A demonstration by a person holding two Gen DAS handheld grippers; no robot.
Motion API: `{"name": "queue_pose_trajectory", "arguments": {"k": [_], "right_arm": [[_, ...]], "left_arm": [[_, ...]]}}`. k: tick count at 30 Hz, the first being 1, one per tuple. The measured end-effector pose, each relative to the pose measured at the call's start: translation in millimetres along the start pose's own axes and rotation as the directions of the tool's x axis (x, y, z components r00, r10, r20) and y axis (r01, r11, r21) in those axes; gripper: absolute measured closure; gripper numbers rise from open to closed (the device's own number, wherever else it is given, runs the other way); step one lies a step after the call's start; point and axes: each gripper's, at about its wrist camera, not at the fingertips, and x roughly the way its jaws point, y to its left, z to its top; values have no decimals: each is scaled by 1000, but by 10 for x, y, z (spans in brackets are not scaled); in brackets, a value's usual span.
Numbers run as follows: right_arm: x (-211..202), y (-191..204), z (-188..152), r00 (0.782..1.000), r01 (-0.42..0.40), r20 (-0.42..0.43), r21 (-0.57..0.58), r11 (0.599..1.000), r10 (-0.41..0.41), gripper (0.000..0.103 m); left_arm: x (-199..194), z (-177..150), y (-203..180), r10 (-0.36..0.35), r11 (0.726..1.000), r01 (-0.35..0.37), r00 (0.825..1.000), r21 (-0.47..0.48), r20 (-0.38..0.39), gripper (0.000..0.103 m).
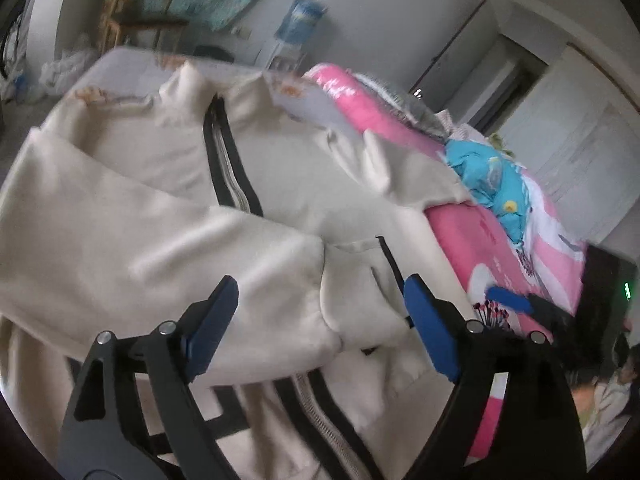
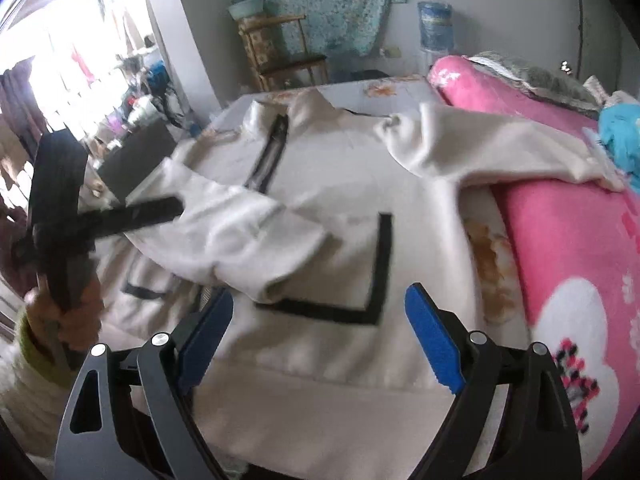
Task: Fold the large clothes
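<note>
Background first in the left wrist view: grey walls, a wooden chair (image 1: 136,12) and a blue water-cooler bottle (image 1: 298,20) far ahead of the tongs, with teal patterned cloth hung on the wall. Spread over a pale floral-print bed sheet (image 1: 304,98) is the big cream zip-up jacket with black trim (image 1: 168,160); it fills most of the space ahead of and under the left gripper (image 1: 320,328). One cream sleeve (image 1: 224,264) lies folded across the jacket's front, its cuff end sitting right between the blue pads. Those tongs stand wide, neither pad pressing on the cloth. Off to the right of the tongs is a pink quilt with white shapes (image 1: 516,256) and a crumpled turquoise cloth (image 1: 488,184) on top of it.

Right wrist view: bright window far left, same chair (image 2: 280,48) and water bottle (image 2: 434,24) up ahead. The jacket (image 2: 328,184) lies ahead of and below the right gripper (image 2: 320,336), collar at the far end, zipper running away from the tongs. The folded sleeve (image 2: 256,244) crosses just ahead of the left pad, and the other sleeve (image 2: 480,152) drapes onto the pink quilt (image 2: 568,240) at right. These tongs are also wide, with nothing gripped. At the far left the left gripper (image 2: 76,216) shows as a blurry black shape in a hand (image 2: 68,316); its jaws can't be read here.
</note>
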Motion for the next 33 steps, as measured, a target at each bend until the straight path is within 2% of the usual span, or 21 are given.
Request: {"name": "queue_pose_trajectory", "arguments": {"k": [1, 4, 6, 8, 9, 11, 13, 15, 17, 19, 20, 22, 24, 26, 28, 31, 33], "right_arm": [[20, -21, 57, 999, -37, -3, 25, 999, 37, 17], [152, -124, 194, 987, -152, -36, 119, 981, 158, 17], [407, -218, 272, 956, -251, -93, 231, 940, 278, 17], [681, -291, 287, 915, -307, -151, 340, 889, 374, 22], [821, -313, 284, 894, -319, -180, 386, 866, 410, 28], [1067, -346, 261, 866, -303, -228, 468, 830, 445, 34], [1236, -361, 232, 853, -276, -266, 500, 821, 450, 40], [1394, -345, 203, 840, -245, -313, 510, 825, 443, 40], [1423, -320, 215, 842, -248, -312, 501, 829, 441, 44], [1418, -239, 261, 855, -218, -341, 447, 868, 390, 59], [1419, -214, 271, 858, -208, -352, 425, 881, 373, 63], [1450, -131, 294, 871, -178, -378, 354, 918, 314, 82], [1483, -80, 328, 884, -152, -387, 296, 943, 264, 96], [1484, -17, 408, 892, -150, -379, 265, 953, 246, 97], [1433, 90, 597, 914, -153, -345, 199, 968, 215, 97], [1367, 252, 1006, 936, -200, -265, 138, 970, 231, 98], [1266, 440, 1412, 956, -224, -178, 77, 971, 235, 98]], "left_arm": [[104, -37, -126, 15, 1000, -15, 1000, 9, 8, 22], [-72, -154, -70, 107, 994, -108, 993, 11, 40, 22], [-129, -194, -7, 201, 979, -203, 978, 24, 53, 24], [-159, -278, 45, 284, 957, -286, 958, 40, 50, 30], [-159, -355, 92, 320, 946, -322, 947, 44, 37, 33], [-158, -468, 149, 338, 940, -338, 941, 42, 17, 41], [-167, -563, 201, 344, 938, -344, 939, 35, 13, 47], [-172, -638, 266, 371, 928, -372, 928, 27, 20, 52], [-161, -674, 373, 404, 915, -404, 915, 4, 20, 56], [-152, -688, 506, 427, 904, -427, 904, -37, 14, 58], [-167, -680, 579, 432, 900, -430, 902, -62, 15, 58], [-189, -649, 711, 439, 893, -434, 898, -116, 19, 58], [-222, -615, 860, 441, 885, -430, 897, -180, 24, 59], [-256, -602, 955, 437, 881, -419, 899, -220, 37, 61], [-278, -577, 1032, 436, 877, -411, 898, -249, 55, 62], [-247, -543, 1059, 443, 876, -414, 894, -247, 71, 62], [-230, -510, 1071, 450, 871, -420, 890, -254, 72, 62]]}}
